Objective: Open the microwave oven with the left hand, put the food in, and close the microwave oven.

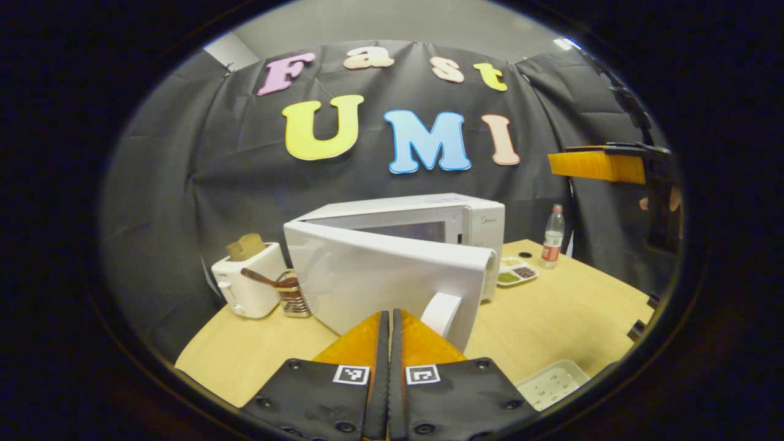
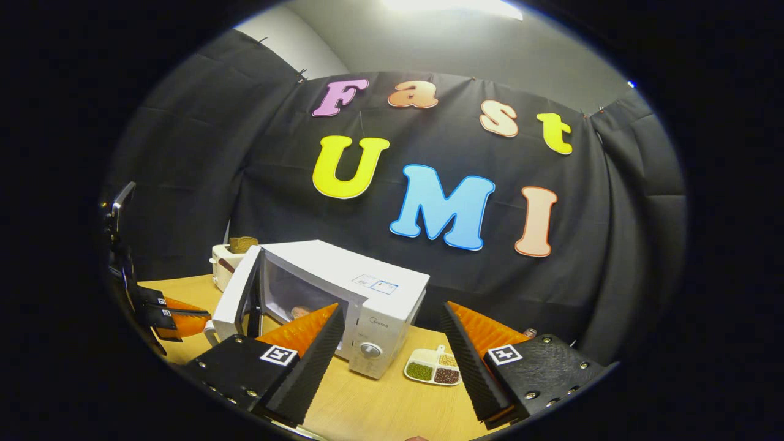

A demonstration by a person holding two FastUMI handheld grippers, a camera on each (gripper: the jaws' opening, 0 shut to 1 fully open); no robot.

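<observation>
- Left gripper [image 1: 389, 334]: jaws pressed together, empty, just behind the door [image 1: 392, 285] of the microwave oven [image 1: 429, 226]; door part-open, probably being pushed closed
- Right gripper [image 2: 392, 346]: jaws spread, empty
- Food [image 2: 300, 311] sits inside the cavity, ahead of the right jaws
- Smooth white boxy casing; pale wood desk [image 1: 551, 312]

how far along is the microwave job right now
Done, apparently: the white microwave oven stands with its white door swung partly open, and something that may be food lies inside, too dim to be sure. In hand: the left gripper, fingers together and empty, sits just before the door's curved handle; the right gripper is open and empty. Left: closing the door.
</observation>
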